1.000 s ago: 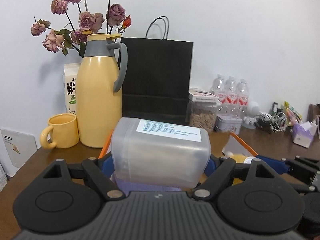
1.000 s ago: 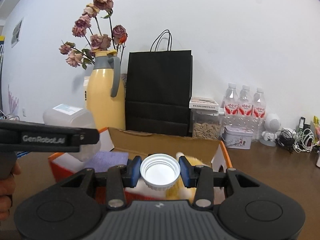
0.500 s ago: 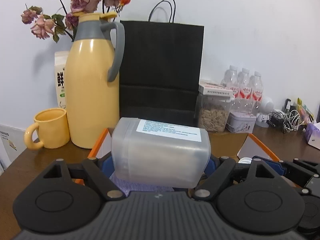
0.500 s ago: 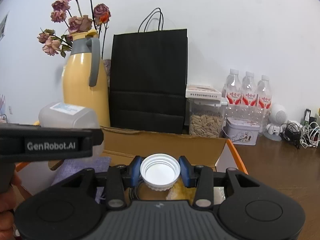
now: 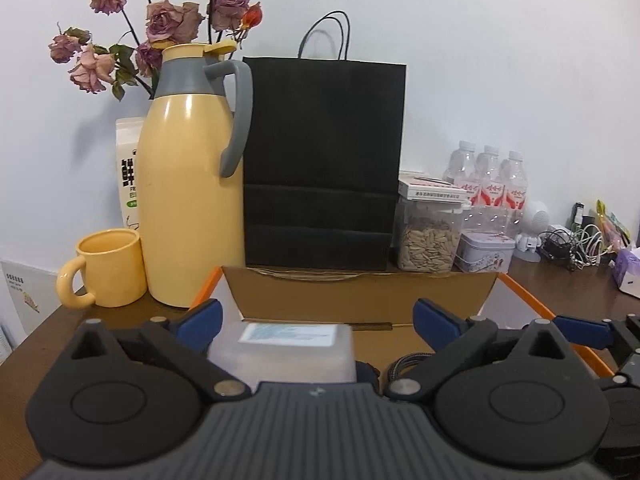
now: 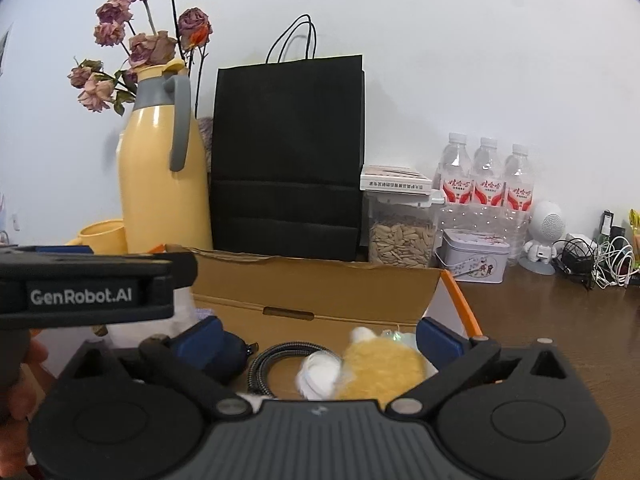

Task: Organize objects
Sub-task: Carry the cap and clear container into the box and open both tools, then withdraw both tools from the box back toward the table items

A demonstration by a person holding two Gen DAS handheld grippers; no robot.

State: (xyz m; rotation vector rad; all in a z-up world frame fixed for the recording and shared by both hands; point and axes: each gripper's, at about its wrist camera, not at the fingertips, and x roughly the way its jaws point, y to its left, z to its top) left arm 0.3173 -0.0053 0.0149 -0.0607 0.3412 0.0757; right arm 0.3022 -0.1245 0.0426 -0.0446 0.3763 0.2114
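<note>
While its jaws are opening wide, the left gripper (image 5: 316, 318) hangs over an open cardboard box (image 5: 360, 294) with orange edges. A frosted plastic container (image 5: 282, 354) with a white label on top lies low between the blue pads (image 5: 200, 318), close to the left one and clear of the right one, so nothing is gripped. It sits down inside the box at its left side. Behind the box stand a yellow jug (image 5: 192, 200) with a grey handle, a yellow mug (image 5: 106, 268) to its left, dried roses (image 5: 160, 28), a black paper bag (image 5: 324, 164), a jar of seeds (image 5: 430, 236), a small tin (image 5: 484, 252) and three water bottles (image 5: 490, 184), all on a brown table (image 5: 560, 292).

From the right wrist, the right gripper (image 6: 320, 340) also has its jaws opening, with no object pressed between its blue pads (image 6: 438, 340). Below the gap, inside the box (image 6: 316, 284), lie a white bottle cap (image 6: 320, 376), blurred, a yellow fluffy thing (image 6: 380, 364) and a coiled braided cable (image 6: 272, 364). A dark blue pouch (image 6: 230, 354) rests beside the left pad. At the left edge the side of the left gripper (image 6: 92, 292) crosses the picture, with part of a hand (image 6: 20, 400) below it. The frosted container is mostly hidden behind it. The jug (image 6: 164, 184), bag (image 6: 288, 160), seed jar (image 6: 402, 236), tin (image 6: 474, 256) and bottles (image 6: 488, 184) line the wall, with a small white robot figure (image 6: 544, 236) and tangled cables (image 6: 596, 256) further right.
</note>
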